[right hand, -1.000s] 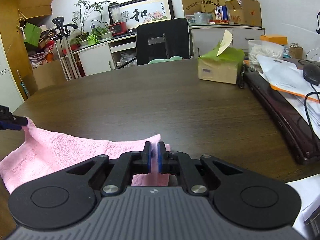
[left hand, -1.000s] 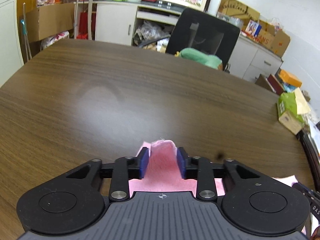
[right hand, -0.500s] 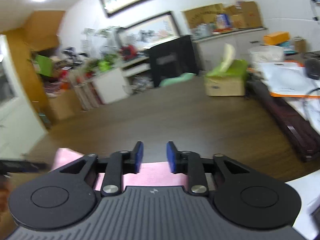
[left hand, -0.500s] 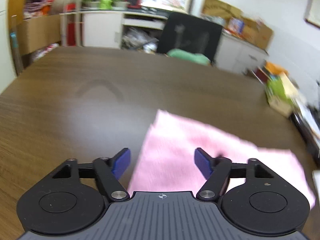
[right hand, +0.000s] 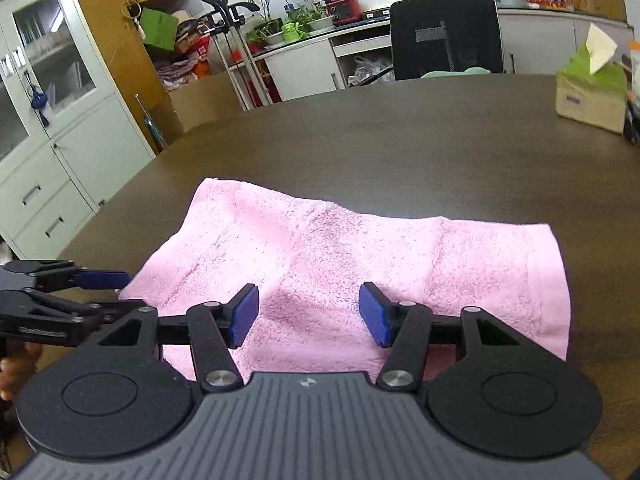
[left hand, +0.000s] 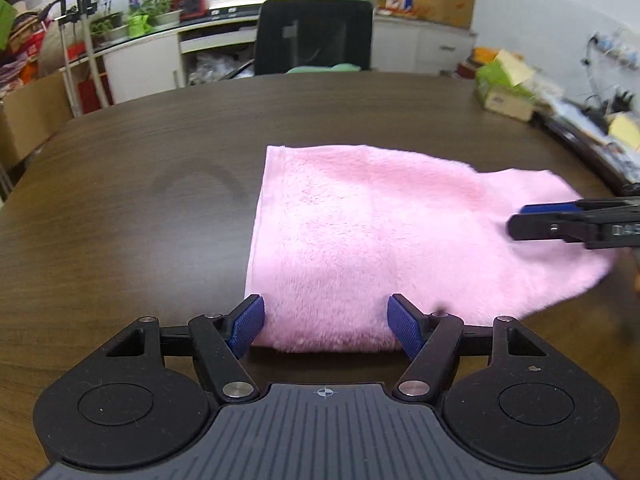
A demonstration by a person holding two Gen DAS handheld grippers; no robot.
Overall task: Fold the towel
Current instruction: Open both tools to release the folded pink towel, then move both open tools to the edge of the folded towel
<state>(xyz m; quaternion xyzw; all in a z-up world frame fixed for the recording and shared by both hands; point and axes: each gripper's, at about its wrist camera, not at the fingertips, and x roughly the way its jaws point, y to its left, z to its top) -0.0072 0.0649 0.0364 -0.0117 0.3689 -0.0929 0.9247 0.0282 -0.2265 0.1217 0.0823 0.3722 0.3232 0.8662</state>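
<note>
A pink towel point(left hand: 380, 232) lies flat on the dark wooden table point(left hand: 140, 208), folded over with a rounded fold along its near edge. It also shows in the right wrist view point(right hand: 360, 264). My left gripper point(left hand: 325, 326) is open and empty, just above the towel's near left edge. My right gripper point(right hand: 308, 312) is open and empty, above the towel's near edge. The right gripper shows in the left wrist view point(left hand: 568, 224) over the towel's right part. The left gripper shows in the right wrist view point(right hand: 72, 292) beside the towel's left edge.
A green tissue box point(right hand: 592, 88) stands at the table's far right, with papers and cables point(left hand: 600, 128) beyond it. A black office chair point(left hand: 314, 36) stands at the table's far edge. Cabinets point(right hand: 60, 152) stand off the table's left.
Both grippers let go of the towel and opened wide. They pulled back and up, and the towel now lies flat on the table.
</note>
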